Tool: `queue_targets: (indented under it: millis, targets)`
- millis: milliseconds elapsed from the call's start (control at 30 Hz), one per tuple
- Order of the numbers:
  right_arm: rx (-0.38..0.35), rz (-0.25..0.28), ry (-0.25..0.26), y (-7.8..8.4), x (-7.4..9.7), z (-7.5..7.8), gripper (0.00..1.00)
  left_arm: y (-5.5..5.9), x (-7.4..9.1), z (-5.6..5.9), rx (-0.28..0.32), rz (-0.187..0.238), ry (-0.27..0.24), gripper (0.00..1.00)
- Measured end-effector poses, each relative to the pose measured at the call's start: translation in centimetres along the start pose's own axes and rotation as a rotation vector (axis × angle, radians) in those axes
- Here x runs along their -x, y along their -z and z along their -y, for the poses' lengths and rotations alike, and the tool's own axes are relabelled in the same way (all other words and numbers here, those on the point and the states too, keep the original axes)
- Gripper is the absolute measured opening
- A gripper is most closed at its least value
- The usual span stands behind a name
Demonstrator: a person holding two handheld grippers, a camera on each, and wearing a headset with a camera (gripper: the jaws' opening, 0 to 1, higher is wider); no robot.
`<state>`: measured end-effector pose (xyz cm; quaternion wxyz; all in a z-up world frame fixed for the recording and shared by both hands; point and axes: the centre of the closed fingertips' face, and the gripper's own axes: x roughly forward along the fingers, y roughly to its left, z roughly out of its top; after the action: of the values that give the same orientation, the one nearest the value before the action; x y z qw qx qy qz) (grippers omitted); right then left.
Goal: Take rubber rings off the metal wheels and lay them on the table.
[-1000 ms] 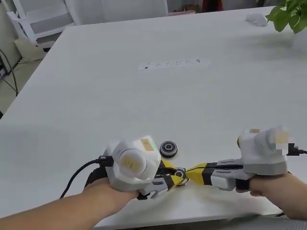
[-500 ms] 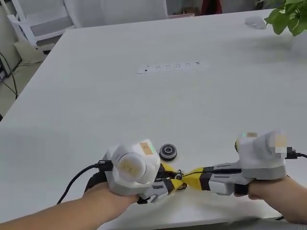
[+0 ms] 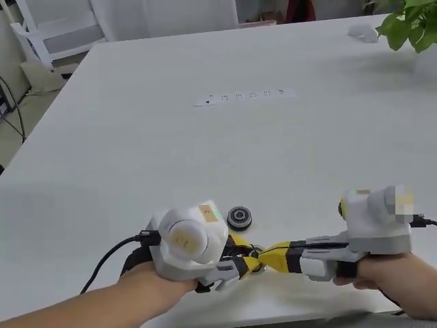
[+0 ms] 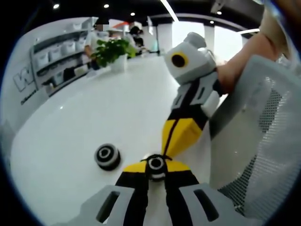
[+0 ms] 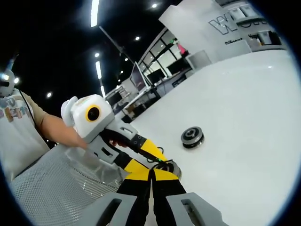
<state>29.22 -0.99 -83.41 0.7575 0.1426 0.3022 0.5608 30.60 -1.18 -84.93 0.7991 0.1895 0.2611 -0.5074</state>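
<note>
Metal wheel (image 4: pixel 156 165) is clamped between the left gripper's (image 3: pixel 247 258) jaws, probably to steady it. A second wheel (image 3: pixel 239 217) lies on the table (image 3: pixel 205 137) just beyond. The right gripper (image 5: pixel 153 173), jaws pressed together at the held wheel's rim, seemingly pinches its rubber ring (image 4: pixel 148 165).

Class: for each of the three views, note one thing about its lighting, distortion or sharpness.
Head view: soft even light, hardly any shadow under the loose wheel. Left gripper view: fisheye bends the table edge; windows blown out. Right gripper view: ceiling lights flare against a dark ceiling; table glares white.
</note>
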Motion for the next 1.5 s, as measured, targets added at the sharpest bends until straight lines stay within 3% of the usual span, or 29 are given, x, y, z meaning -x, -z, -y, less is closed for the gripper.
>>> queue_targets:
  millis: [133, 433, 1033, 1500]
  targets:
    - [0.034, -0.016, 0.051, 0.2, 0.1, 0.9, 0.00, 0.0, 0.0, 0.0, -0.002, 0.006, 0.000, 0.12]
    - [0.044, -0.011, 0.078, 0.1, 0.3, 1.4, 0.00, -0.1, 0.0, 0.0, -0.003, 0.008, 0.003, 0.13]
    - [0.054, -0.015, 0.085, 0.2, 0.3, 1.5, 0.00, -0.2, 0.4, 0.4, 0.004, -0.001, 0.055, 0.22]
    - [0.049, 0.003, 0.083, -0.2, 0.3, 1.2, 0.00, -1.6, 2.6, 0.8, 0.010, 0.048, 0.067, 0.35]
